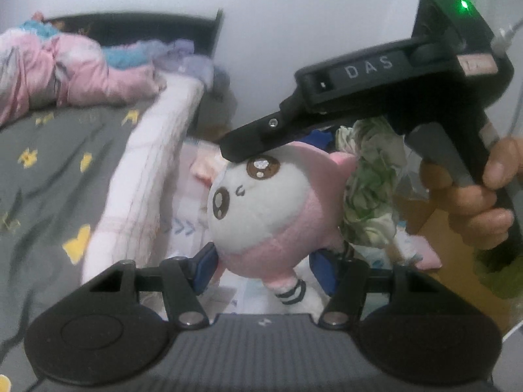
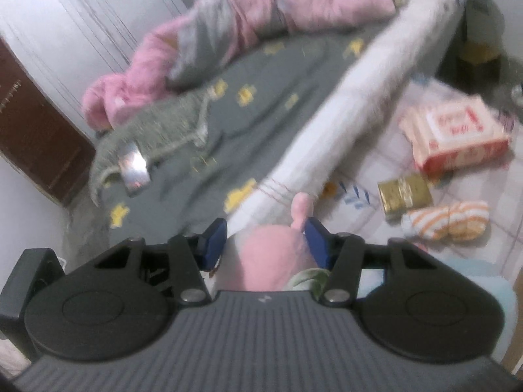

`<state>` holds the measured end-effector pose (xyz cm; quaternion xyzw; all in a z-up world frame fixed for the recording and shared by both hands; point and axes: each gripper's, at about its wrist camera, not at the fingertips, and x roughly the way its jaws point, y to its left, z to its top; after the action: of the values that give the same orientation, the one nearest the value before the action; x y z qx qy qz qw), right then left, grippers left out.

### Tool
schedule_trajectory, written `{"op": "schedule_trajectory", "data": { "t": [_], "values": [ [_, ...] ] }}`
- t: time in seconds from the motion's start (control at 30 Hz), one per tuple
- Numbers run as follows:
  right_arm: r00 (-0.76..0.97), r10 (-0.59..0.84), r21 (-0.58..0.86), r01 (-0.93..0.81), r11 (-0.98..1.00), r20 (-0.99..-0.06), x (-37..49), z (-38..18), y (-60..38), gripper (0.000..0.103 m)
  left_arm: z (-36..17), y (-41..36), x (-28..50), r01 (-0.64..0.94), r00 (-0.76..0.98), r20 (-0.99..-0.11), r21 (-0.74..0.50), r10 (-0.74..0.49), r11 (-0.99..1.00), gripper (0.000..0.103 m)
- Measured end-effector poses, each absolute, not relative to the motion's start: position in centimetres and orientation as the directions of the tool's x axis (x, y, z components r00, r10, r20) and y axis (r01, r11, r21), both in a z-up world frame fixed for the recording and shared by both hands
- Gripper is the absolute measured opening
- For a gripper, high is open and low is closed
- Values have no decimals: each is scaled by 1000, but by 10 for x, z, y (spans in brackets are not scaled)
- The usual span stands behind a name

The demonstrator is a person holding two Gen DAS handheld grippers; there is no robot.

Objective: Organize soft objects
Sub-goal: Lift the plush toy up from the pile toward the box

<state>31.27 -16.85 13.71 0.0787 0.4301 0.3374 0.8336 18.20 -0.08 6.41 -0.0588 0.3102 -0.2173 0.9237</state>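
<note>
A pink and white plush toy with big brown eyes hangs in the air beside the bed. My left gripper is shut on its lower body, a blue pad pressing each side. From the upper right, a hand brings in my right gripper; one black finger lies across the top of the toy's head and the other is hidden behind it. In the right wrist view my right gripper is shut on the pink plush toy, whose ear sticks up by the right pad.
A bed with a grey star-print sheet and a pink quilt fills the left. A grey knit cloth lies on it. On the tiled floor are a red-white pack, a gold tin, an orange-striped cloth and a green floral cloth.
</note>
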Motion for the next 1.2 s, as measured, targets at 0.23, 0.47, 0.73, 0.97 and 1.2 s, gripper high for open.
{"op": "schedule_trajectory", "data": {
  "t": [0.23,0.47,0.73,0.97,1.2],
  "values": [
    [504,673,441,-511,737,-541,272,176,-215,52,96,-32,158,432,741,-485,-186,-465,883,63],
    [566,634,474,-423,772,-527,243,167,-271,52,88,-76,153,478,694,-517,-189,-501,858,63],
    [486,588,457,-370,809,-647,254,105,-272,55,29,-83,174,472,599,-638,-206,-483,857,63],
    [350,510,377,-383,844,-786,268,65,-252,67,0,-85,177,501,547,-674,-212,-496,839,64],
    [266,442,303,-434,848,-857,276,60,-238,82,-6,-82,177,511,523,-685,-224,-507,830,66]
  ]
}}
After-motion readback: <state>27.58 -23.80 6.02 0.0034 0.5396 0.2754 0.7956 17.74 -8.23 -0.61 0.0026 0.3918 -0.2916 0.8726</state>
